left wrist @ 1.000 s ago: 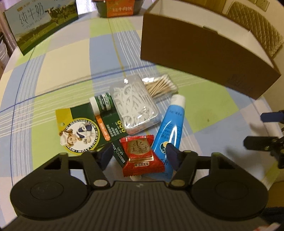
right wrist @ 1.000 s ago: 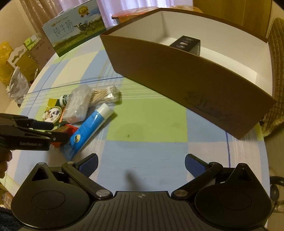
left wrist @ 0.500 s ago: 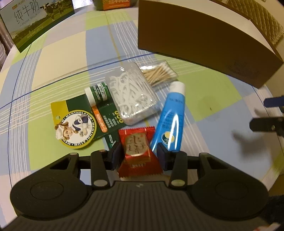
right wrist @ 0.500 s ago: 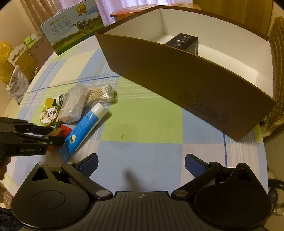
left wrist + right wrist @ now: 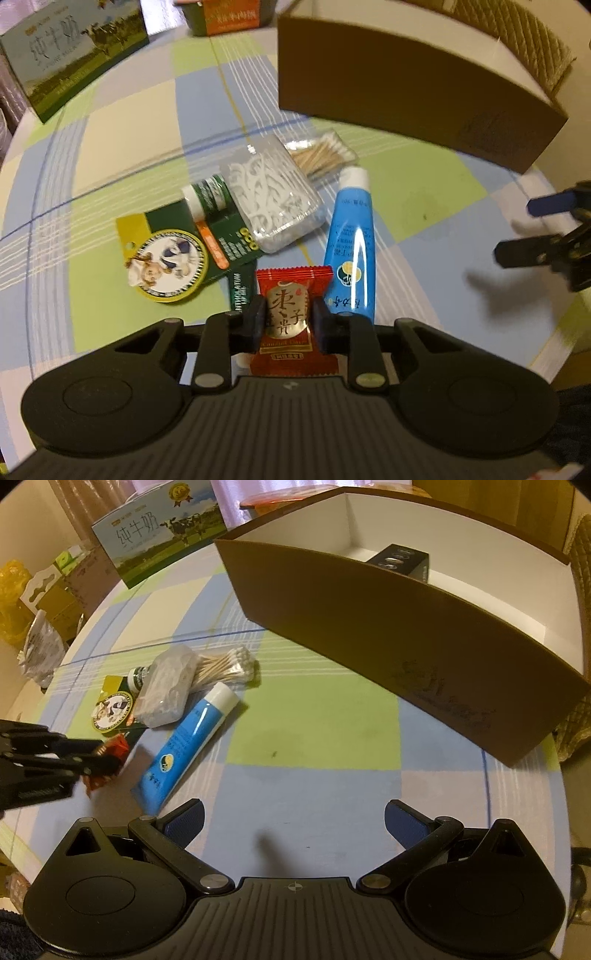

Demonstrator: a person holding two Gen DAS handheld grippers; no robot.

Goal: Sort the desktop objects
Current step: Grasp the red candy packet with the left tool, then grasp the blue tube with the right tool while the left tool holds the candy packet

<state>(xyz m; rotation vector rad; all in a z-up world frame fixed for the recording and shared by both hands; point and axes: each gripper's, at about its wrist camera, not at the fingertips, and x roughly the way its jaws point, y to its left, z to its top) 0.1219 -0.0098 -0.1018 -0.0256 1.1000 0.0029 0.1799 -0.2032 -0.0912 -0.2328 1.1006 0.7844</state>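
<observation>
My left gripper (image 5: 287,319) is shut on a red candy packet (image 5: 290,325) and holds it just above the cloth; it also shows in the right wrist view (image 5: 107,758). Beyond it lie a blue tube (image 5: 351,243), a clear box of floss picks (image 5: 271,195), a bag of cotton swabs (image 5: 321,155) and a green balm card (image 5: 184,251). The brown cardboard box (image 5: 388,635) stands at the right with a black item (image 5: 402,561) inside. My right gripper (image 5: 293,819) is open and empty over the near table.
A milk carton (image 5: 70,51) stands at the far left and an orange food tub (image 5: 229,14) at the back. The round table's edge (image 5: 554,339) curves close on the right. A wicker chair (image 5: 535,33) stands behind the box.
My left gripper closed on the red candy packet and lifted it slightly. The right gripper stayed open and shifted a little.
</observation>
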